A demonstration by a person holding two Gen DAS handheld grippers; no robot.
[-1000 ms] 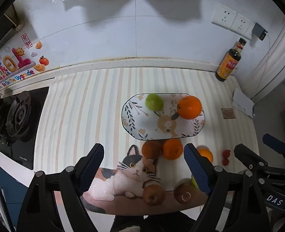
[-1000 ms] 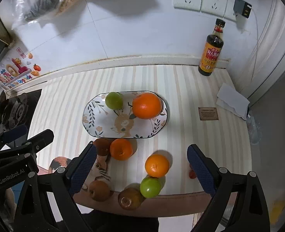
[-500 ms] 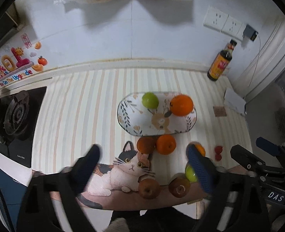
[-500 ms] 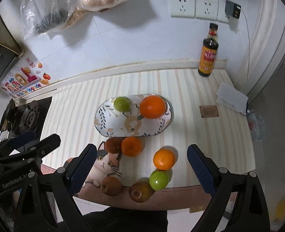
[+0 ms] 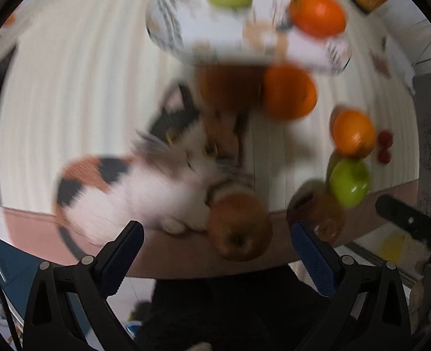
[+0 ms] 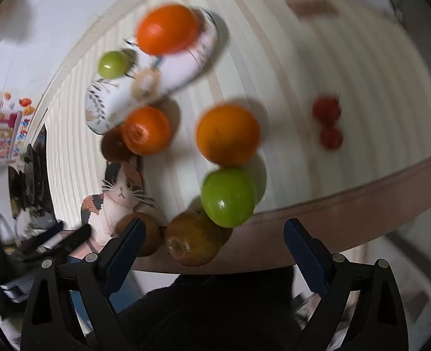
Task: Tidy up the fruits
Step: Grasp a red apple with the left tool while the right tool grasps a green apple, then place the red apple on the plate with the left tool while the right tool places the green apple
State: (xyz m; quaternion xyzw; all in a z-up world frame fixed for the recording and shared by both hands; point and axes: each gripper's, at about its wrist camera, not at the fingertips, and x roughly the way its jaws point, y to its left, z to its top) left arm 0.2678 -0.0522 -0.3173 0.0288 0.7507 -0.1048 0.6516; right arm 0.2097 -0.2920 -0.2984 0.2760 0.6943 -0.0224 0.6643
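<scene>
I have both hand-held grippers wide and empty, left [image 5: 215, 242] over the brown apple [image 5: 240, 228] at the table [image 5: 69, 87] edge; a clumsy nudge could roll it off.

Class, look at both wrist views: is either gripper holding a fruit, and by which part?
Nothing is held. The left gripper and right gripper are both open.

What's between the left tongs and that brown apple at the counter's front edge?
Nothing visible. The left tongs are open, and the brown apple sits just ahead of the gap with no other fruit in between.
</scene>
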